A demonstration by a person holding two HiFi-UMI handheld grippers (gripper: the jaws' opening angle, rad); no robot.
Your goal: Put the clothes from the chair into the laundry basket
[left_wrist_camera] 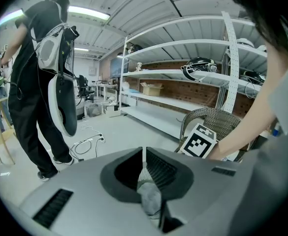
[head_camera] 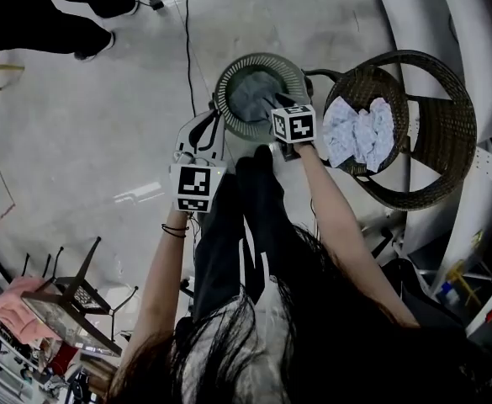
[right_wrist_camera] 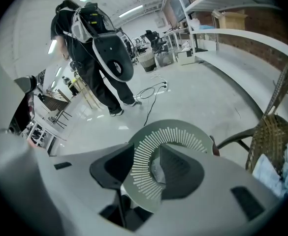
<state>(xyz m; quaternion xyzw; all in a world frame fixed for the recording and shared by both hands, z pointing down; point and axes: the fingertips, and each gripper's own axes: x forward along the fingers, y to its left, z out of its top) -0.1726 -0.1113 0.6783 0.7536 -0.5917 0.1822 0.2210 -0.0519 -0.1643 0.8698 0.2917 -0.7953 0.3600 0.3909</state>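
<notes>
Left gripper (left_wrist_camera: pixel 144 154): jaws nearly together, with a dark grey soft garment (left_wrist_camera: pixel 149 196) bunched in the gap, so it reads as clamped on the cloth. In the head view this gripper (head_camera: pixel 212 123) sits at the left rim of the round grey slatted plastic laundry basket (head_camera: pixel 261 57).

Right gripper (right_wrist_camera: pixel 147 149): jaws apart, pads pressing on nothing. The basket's slatted wall (right_wrist_camera: pixel 183 136) and a bit of grey cloth (right_wrist_camera: pixel 157 171) show in the gap. In the head view it (head_camera: pixel 272 101) hangs over the basket mouth.

The garment (head_camera: pixel 250 95) lies mostly inside the basket, which stands on the pale floor (head_camera: pixel 103 124).

Step in hand, as I judge it: dropping this garment in.
- Part the left jaws only once the cloth is over the mouth, not draped over the rim.
- Lift both grippers straight up so no fabric catches on the pads or slats.
- Avoid nudging the basket, which looks light.

Just right of the basket is the dark woven wicker round chair (head_camera: pixel 447 124), with a crumpled white and pale blue pile of clothes (head_camera: pixel 359 133) on its seat, untouched. That is the next pick, so the task is partly done.
</notes>
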